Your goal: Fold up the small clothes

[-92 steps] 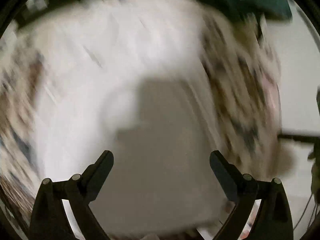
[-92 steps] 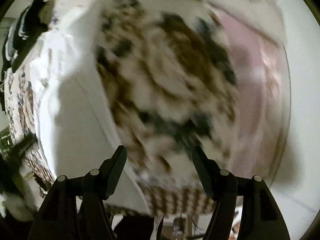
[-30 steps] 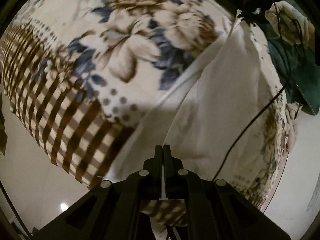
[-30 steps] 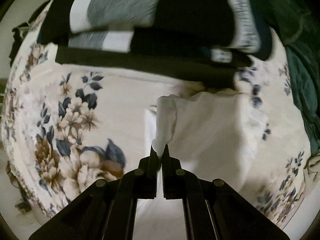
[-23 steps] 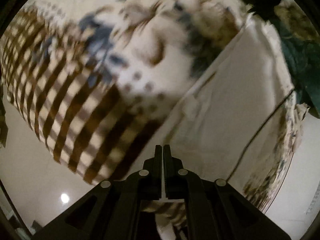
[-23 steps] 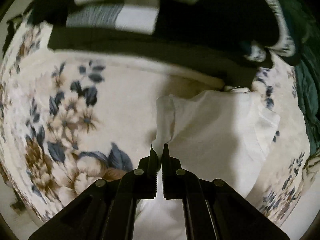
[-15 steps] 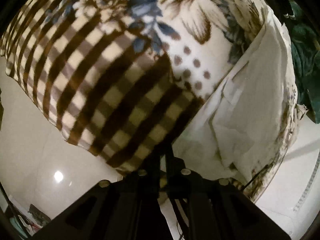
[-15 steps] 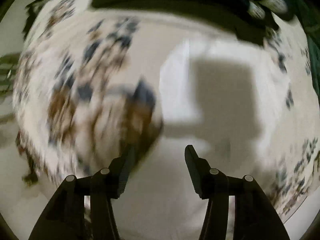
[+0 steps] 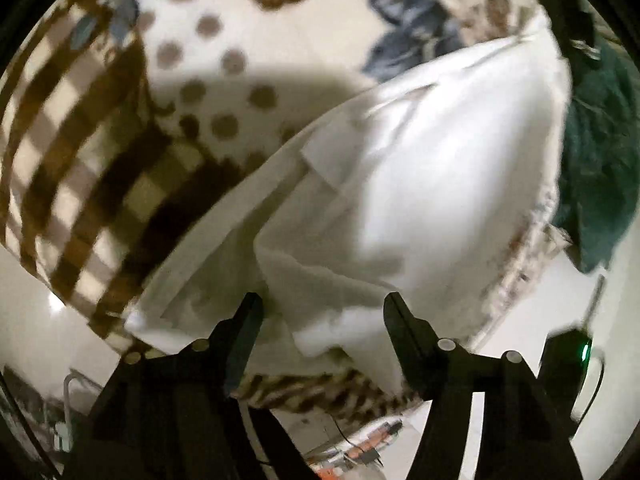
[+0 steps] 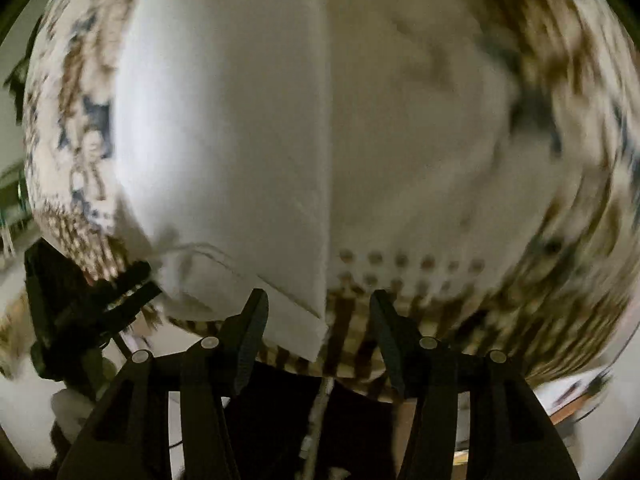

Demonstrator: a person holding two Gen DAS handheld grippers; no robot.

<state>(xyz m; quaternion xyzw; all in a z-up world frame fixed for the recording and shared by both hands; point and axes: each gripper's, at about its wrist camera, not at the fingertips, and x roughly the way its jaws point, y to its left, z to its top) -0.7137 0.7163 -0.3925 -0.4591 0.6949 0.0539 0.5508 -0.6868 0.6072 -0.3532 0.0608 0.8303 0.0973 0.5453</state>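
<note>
Floral bedding (image 9: 256, 60) supports the white garment (image 9: 420, 184) (partly folded, near the edge). Left gripper (image 9: 320, 312) and right gripper (image 10: 316, 308) are spread, empty, positioned above its hem, probably for regrasping.

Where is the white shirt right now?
The white shirt lies on the flowery blanket, in front of both open tongs, beside a dark green cloth in the left view.
</note>
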